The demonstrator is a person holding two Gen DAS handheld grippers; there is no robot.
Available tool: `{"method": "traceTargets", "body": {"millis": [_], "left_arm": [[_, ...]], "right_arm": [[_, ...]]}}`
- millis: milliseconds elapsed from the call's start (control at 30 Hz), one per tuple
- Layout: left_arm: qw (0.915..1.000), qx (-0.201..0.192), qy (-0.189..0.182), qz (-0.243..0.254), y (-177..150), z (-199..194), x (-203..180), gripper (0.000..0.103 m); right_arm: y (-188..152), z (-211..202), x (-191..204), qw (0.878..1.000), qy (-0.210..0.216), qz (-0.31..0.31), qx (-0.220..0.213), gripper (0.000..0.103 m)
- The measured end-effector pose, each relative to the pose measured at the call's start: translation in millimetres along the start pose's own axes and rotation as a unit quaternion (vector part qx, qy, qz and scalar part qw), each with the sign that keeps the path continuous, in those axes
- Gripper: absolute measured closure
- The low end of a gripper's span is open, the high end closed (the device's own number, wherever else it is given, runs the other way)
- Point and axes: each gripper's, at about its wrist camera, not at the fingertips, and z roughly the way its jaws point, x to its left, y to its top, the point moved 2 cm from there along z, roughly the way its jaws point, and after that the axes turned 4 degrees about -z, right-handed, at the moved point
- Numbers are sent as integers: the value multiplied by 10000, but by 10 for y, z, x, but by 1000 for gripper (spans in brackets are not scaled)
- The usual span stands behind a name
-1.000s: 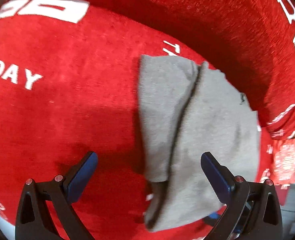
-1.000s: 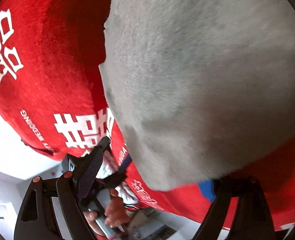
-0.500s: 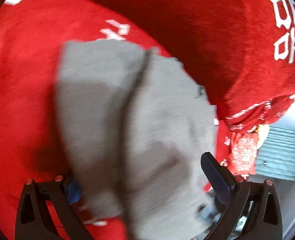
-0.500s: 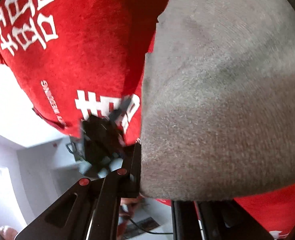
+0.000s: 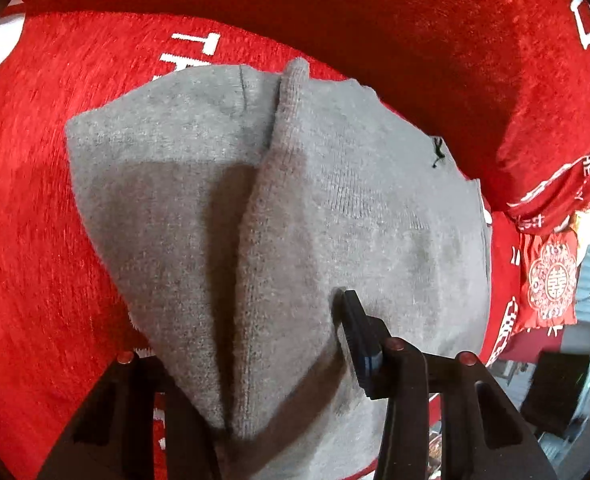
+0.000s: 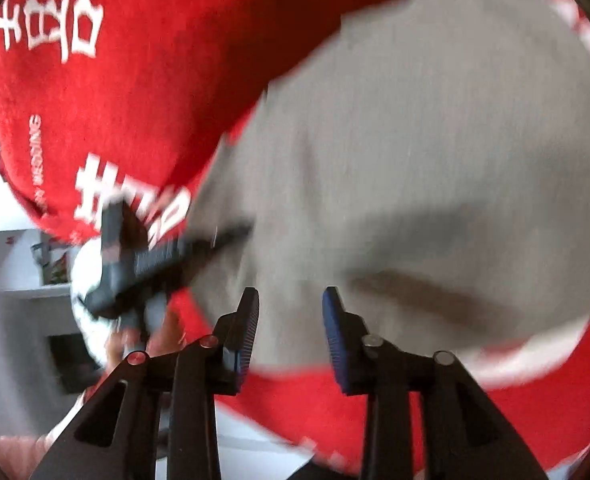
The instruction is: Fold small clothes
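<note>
The left claw (image 5: 279,344) is closing on the near end of the grey knit garment (image 5: 335,208). Its right finger (image 5: 355,332) presses on the wool, while the fabric hides the left finger, so a full pinch cannot be told. The right claw (image 6: 291,320) stands narrow and is opening, with nothing between its two blue pads (image 6: 333,320). The garment (image 6: 435,160) lies just beyond them, folded lengthwise, on a red cloth with white lettering (image 5: 35,240). The right view is blurred.
</note>
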Motion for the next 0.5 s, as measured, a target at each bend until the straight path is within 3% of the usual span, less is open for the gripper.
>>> {"method": "traceTargets", "body": {"millis": [33,67,133,200,367,500], "left_arm": [[10000,-26,57,61,-4,-27,10,56],[9997,-87,177,156,-6,-18,-37,64],[9991,-140,263,299,-44,18,-102,76],[9993,-196,200,242,-43,11,-128,78],[9983,-452,-337,155,-46,-258,-377,79],[9937,-706,-688,526,-28,-442,-1024,79]], "right_arm": [[77,-6,-7,9999,-81,-59,-70,89],[220,18,-11,9994,-243,-191,-180,93],[373,139,-41,9971,-558,-487,-192,93],[437,443,-132,9926,-945,-710,284,93],[469,437,-248,9974,-304,-569,310,93],[481,179,-428,9991,255,-56,340,93]]}}
